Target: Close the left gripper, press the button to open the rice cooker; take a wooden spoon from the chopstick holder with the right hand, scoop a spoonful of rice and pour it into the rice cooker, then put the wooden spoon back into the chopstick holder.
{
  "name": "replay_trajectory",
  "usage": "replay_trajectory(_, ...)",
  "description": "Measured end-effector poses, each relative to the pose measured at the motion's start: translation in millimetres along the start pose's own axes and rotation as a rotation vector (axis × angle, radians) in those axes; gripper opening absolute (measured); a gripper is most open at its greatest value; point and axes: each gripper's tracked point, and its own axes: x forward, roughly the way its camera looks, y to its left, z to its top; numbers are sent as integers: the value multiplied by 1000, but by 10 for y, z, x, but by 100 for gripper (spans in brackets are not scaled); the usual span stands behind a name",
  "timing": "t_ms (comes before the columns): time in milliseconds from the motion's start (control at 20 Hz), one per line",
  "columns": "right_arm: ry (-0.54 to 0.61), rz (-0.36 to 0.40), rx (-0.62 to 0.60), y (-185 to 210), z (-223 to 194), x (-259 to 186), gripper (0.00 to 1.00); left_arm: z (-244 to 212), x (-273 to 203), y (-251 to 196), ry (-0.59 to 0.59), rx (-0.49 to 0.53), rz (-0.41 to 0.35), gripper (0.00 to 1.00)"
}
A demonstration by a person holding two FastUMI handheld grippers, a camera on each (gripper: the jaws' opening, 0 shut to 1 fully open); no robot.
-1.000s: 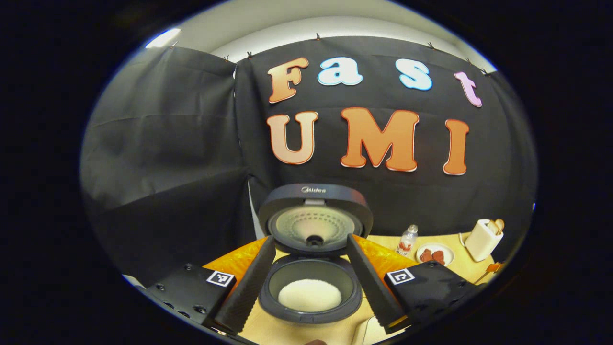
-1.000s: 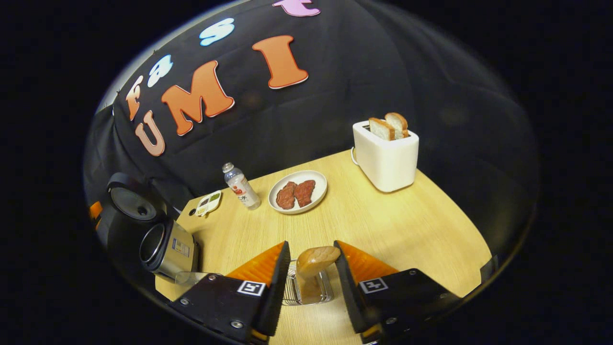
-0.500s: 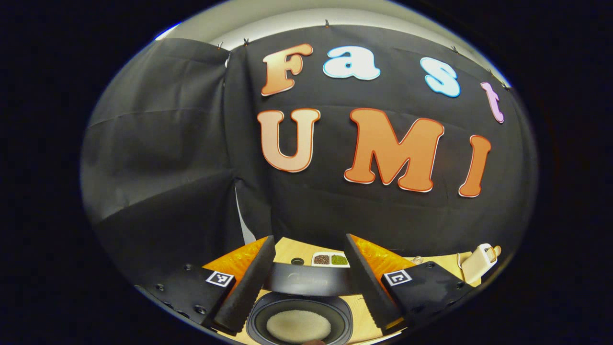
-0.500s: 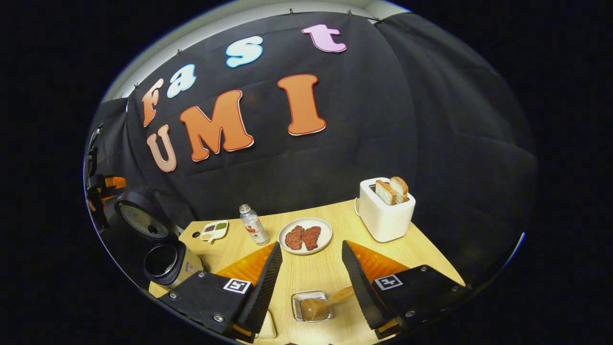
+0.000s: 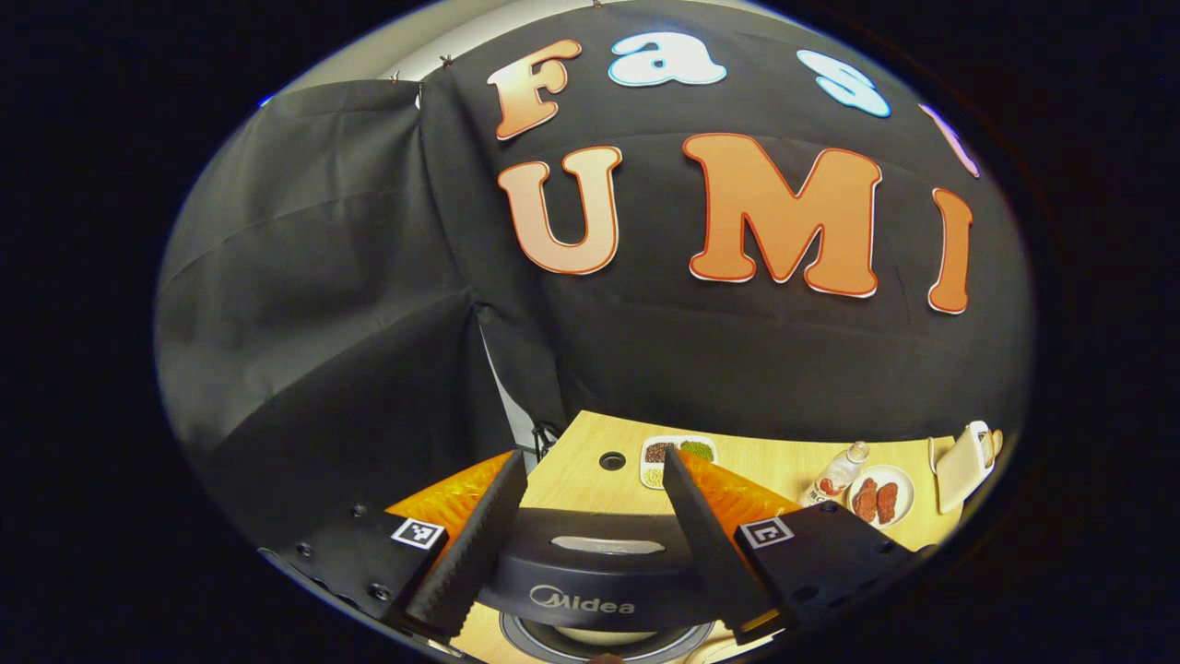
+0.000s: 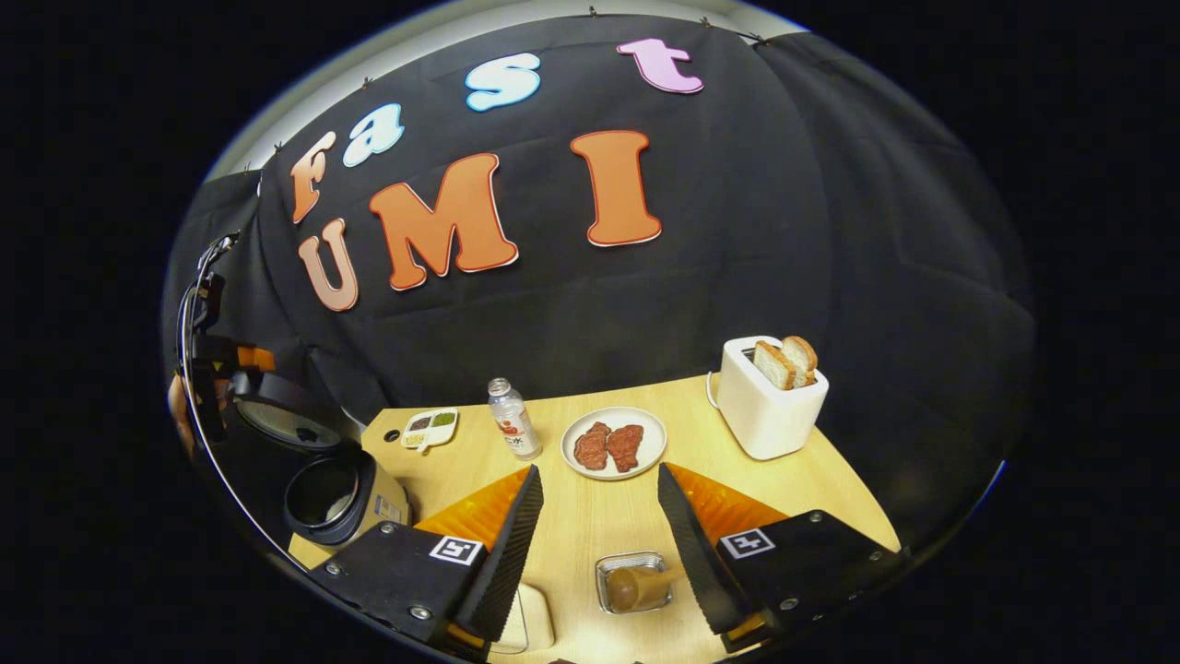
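Resting in the chopstick holder (image 6: 632, 581), wooden spoon (image 6: 638, 586) tilts right.

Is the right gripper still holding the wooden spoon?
No. In the right gripper view the right gripper is open and the spoon sits in the chopstick holder on the table, apart from both fingers.

On the worktop (image 6: 793, 480) the rice cooker (image 6: 336, 493) stands at the left end, its lid (image 6: 277, 420) raised behind the pot. To its right a small divided dish (image 6: 430, 429), a bottle (image 6: 513, 432), a plate (image 6: 614, 444) and a toaster (image 6: 770, 398) run in a row before the back wall. The chopstick holder (image 6: 631, 581) sits nearer the front, the wooden spoon (image 6: 641, 586) in it.
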Motion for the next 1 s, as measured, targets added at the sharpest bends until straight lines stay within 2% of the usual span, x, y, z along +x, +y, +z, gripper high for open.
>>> replay_trajectory(150,5,26,6,155,-42,43,78,-658,-157,-92,143,-11,-41,99)
replay_trajectory(250,18,48,4,256,-99,67,79,-1036,-237,-96,231,-10,-38,99)
replay_trajectory(400,32,68,-18,348,-165,73,79,-1357,-272,-94,278,4,-50,99)
replay_trajectory(550,41,88,-42,436,-196,42,79,-1934,-255,-127,473,-62,-78,99)
replay_trajectory(600,45,92,-45,458,-205,36,78,-1967,-257,-141,472,-77,-79,100)
replay_trajectory(750,45,102,-54,529,-208,5,79,-1931,-148,-180,449,-21,-99,99)
replay_trajectory(900,48,118,-76,623,-225,-40,79,-1936,-133,-222,439,-32,-91,100)
replay_trajectory(1000,32,123,-87,685,-181,-80,79,-1941,-123,-235,384,-6,-99,100)
